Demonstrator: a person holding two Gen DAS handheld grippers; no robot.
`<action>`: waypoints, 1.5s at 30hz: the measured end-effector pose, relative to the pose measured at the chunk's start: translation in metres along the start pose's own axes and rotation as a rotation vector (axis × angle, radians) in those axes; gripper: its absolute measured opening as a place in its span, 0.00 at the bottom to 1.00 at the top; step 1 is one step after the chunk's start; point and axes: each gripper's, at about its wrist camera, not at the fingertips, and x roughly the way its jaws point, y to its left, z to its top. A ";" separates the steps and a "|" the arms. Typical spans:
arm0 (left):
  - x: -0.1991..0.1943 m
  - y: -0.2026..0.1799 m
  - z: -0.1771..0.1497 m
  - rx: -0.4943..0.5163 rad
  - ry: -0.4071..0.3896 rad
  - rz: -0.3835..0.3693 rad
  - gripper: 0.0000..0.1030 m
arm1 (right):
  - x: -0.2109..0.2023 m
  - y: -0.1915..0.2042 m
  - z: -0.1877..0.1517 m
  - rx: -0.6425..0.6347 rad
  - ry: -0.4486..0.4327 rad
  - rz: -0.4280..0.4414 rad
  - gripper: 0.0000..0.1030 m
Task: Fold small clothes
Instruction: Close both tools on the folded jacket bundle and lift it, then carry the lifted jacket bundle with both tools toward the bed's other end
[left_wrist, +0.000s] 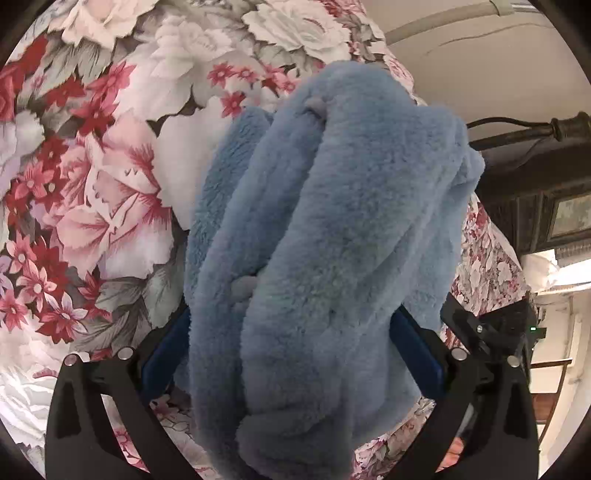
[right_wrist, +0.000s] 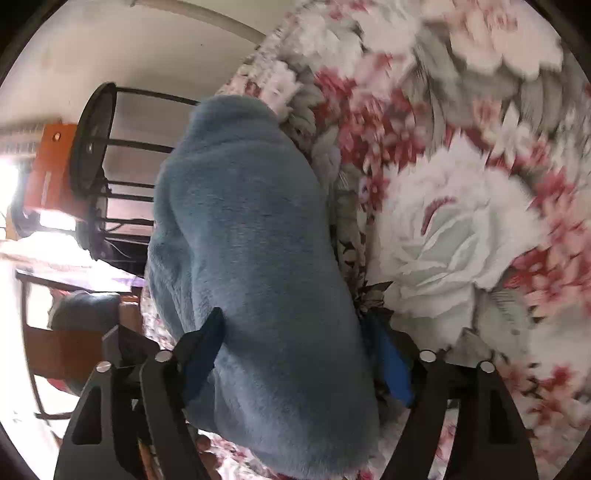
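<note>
A fluffy light-blue fleece garment (left_wrist: 325, 229) fills the middle of the left wrist view, bunched between the blue-padded fingers of my left gripper (left_wrist: 291, 343), which is shut on it and holds it above a floral bedspread (left_wrist: 92, 166). The same garment (right_wrist: 251, 251) hangs between the fingers of my right gripper (right_wrist: 295, 354), which is shut on it too. Its fingertips are partly buried in the fleece. The bedspread shows in the right wrist view (right_wrist: 461, 184) to the right.
A dark wooden bed frame (left_wrist: 524, 166) lies at the right of the left wrist view. A black metal stool (right_wrist: 107, 166) and an orange object (right_wrist: 48, 170) stand at the left of the right wrist view, beside the bed's edge.
</note>
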 end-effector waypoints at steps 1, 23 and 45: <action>0.000 0.005 0.000 -0.011 0.004 -0.010 0.96 | 0.004 -0.006 -0.001 0.028 0.006 0.025 0.79; -0.010 -0.023 -0.018 0.018 -0.057 -0.086 0.88 | -0.002 0.007 -0.026 -0.020 -0.025 0.091 0.54; -0.193 -0.016 -0.064 0.052 -0.356 -0.015 0.83 | -0.004 0.140 -0.080 -0.155 0.033 0.231 0.54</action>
